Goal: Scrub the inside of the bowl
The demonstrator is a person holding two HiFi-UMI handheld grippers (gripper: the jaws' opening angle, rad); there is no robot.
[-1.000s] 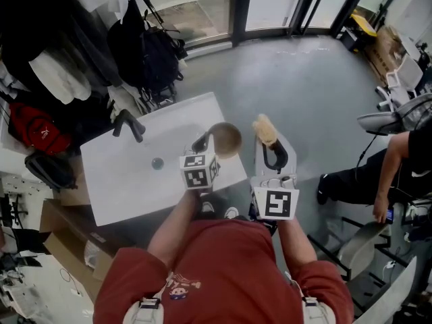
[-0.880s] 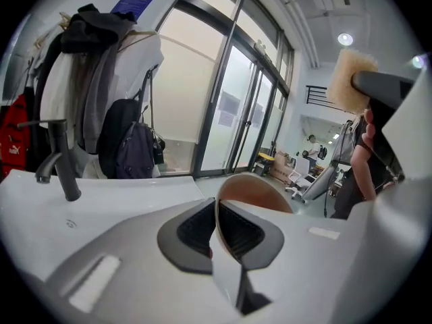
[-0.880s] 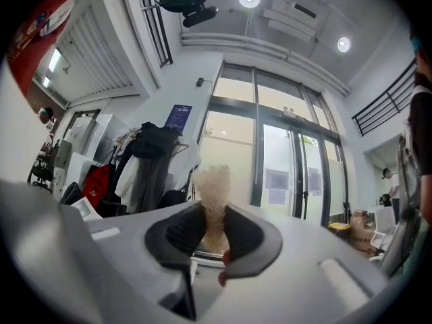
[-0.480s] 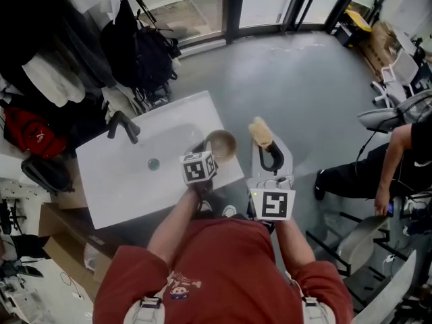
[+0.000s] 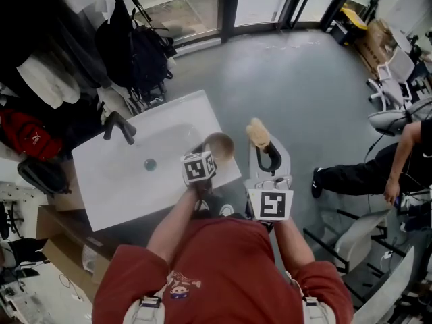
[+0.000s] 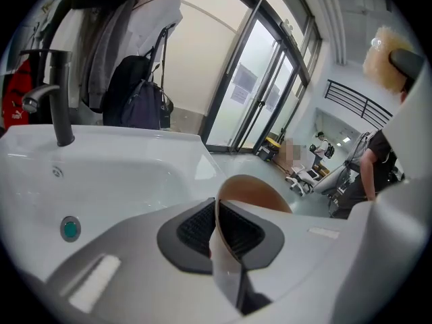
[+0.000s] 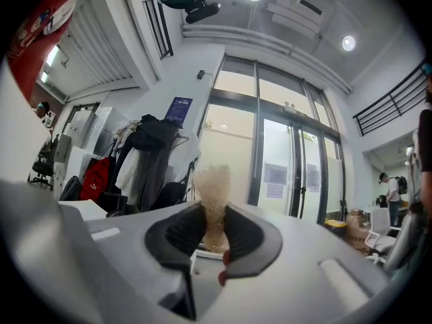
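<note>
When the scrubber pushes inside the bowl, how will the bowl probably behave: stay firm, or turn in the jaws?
Probably stiff: the bowl shows a clean round rim where the left gripper pinches it. It may pivot, since only one thin spot of its wall is clamped. It looks light, hanging from that single grip by the sink edge.

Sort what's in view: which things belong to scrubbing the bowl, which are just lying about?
Job: bowl in left gripper; tan scrubber in right gripper; sink, faucet.
Lying about: black backpack, red bag, hanging coats, office chair.
</note>
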